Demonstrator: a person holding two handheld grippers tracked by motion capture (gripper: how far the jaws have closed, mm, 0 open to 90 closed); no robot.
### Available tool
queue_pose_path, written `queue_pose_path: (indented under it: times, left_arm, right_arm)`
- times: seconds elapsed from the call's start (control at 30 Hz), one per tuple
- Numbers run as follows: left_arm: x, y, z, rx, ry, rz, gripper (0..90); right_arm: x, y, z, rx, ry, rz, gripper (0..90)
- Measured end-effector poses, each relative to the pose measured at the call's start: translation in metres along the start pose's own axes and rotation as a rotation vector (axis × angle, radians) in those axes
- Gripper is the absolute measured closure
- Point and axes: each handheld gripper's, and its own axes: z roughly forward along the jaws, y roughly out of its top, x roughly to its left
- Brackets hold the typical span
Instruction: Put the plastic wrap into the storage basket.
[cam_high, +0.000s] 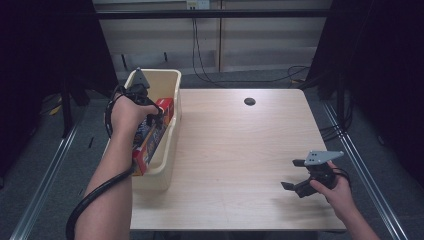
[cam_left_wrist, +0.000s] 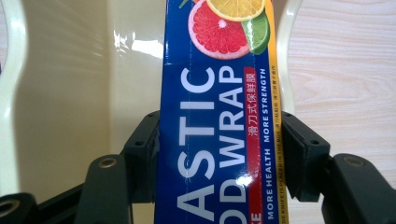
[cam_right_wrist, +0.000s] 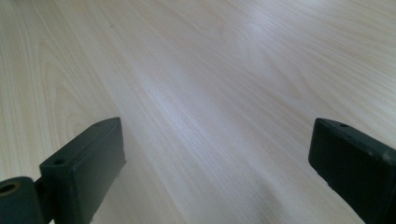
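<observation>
My left gripper squeezes the wrap box, which is inside the tub. My right gripper is wide and holds nothing, far from the tub. I think only letting go is left.

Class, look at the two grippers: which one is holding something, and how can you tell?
The left gripper: its jaws are closed on the blue plastic wrap box over the cream bin. The right gripper hangs open above the bare wooden table.
</observation>
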Motion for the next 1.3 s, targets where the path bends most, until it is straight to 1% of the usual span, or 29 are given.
queue_pose_path:
  times: [0.07, 0.13, 0.17, 0.2, 0.3, 0.33, 0.37, 0.4, 0.47, 0.5, 0.63, 0.67, 0.73, 0.8, 0.97, 1.03, 1.07, 1.27, 1.3]
  left_arm:
    - [-0.001, 0.0, 0.001, 0.004, -0.007, -0.005, 40.4]
    - [-0.001, 0.0, 0.003, -0.001, -0.008, 0.002, 40.5]
    - [-0.001, 0.0, 0.003, 0.002, -0.014, -0.002, 40.4]
    - [-0.001, 0.0, 0.004, 0.006, -0.016, 0.004, 40.4]
    - [0.001, -0.001, 0.007, 0.004, -0.015, -0.003, 40.4]
    - [0.002, -0.001, 0.008, 0.009, -0.011, 0.007, 40.4]
    - [0.002, -0.001, 0.008, 0.009, -0.011, 0.007, 40.4]
    - [0.003, -0.002, 0.011, 0.012, -0.014, -0.002, 40.4]
    - [0.004, -0.002, 0.011, 0.018, -0.014, 0.003, 40.4]
    - [0.005, -0.003, 0.013, 0.013, -0.015, -0.006, 40.4]
    - [0.006, -0.003, 0.015, 0.014, -0.015, -0.003, 40.4]
    - [0.007, -0.003, 0.016, 0.02, -0.022, -0.005, 40.4]
    - [0.007, -0.004, 0.017, 0.019, -0.019, -0.008, 40.4]
    - [0.007, -0.004, 0.019, 0.023, -0.024, -0.008, 40.4]
    - [0.007, -0.004, 0.021, 0.023, -0.017, -0.01, 40.4]
    - [0.007, -0.004, 0.023, 0.014, -0.01, -0.008, 40.3]
    - [0.007, -0.004, 0.024, 0.021, -0.019, -0.009, 40.3]
    - [0.007, -0.005, 0.026, 0.034, -0.025, -0.009, 40.3]
    - [0.007, -0.005, 0.026, 0.037, -0.021, -0.01, 40.3]
  right_arm:
    - [0.0, -0.001, 0.0, 0.002, 0.0, 0.0, 3.5]
    - [-0.001, -0.001, 0.0, -0.002, -0.003, 0.002, 3.5]
    - [-0.001, -0.001, 0.0, 0.002, -0.006, 0.003, 3.4]
    - [-0.001, -0.001, 0.0, 0.005, -0.002, 0.002, 3.4]
    - [0.0, -0.001, 0.001, 0.007, 0.002, -0.001, 3.5]
    - [0.0, -0.001, 0.002, 0.006, 0.003, 0.0, 3.5]
    - [0.0, -0.001, 0.002, 0.006, 0.003, 0.0, 3.5]
    - [0.0, -0.001, 0.002, 0.005, -0.002, 0.0, 3.5]
    - [0.0, 0.0, 0.001, 0.003, -0.003, 0.0, 3.5]
    - [0.0, -0.001, 0.001, 0.004, -0.004, 0.0, 3.5]
    - [0.0, -0.001, 0.001, 0.006, 0.001, 0.001, 3.5]
    - [0.0, -0.001, 0.002, 0.008, -0.001, 0.001, 3.5]
    - [0.0, -0.001, 0.002, 0.011, -0.001, 0.0, 3.5]
    - [0.001, -0.001, 0.002, 0.011, -0.001, 0.002, 3.5]
    - [0.001, -0.001, 0.001, 0.007, -0.006, -0.002, 3.5]
    - [0.0, -0.001, 0.001, 0.005, -0.006, -0.002, 3.5]
    - [0.001, -0.001, 0.002, 0.01, 0.0, 0.001, 3.5]
    - [0.001, -0.001, 0.002, 0.006, -0.002, 0.0, 3.5]
    - [0.001, -0.001, 0.002, 0.006, -0.003, -0.001, 3.5]
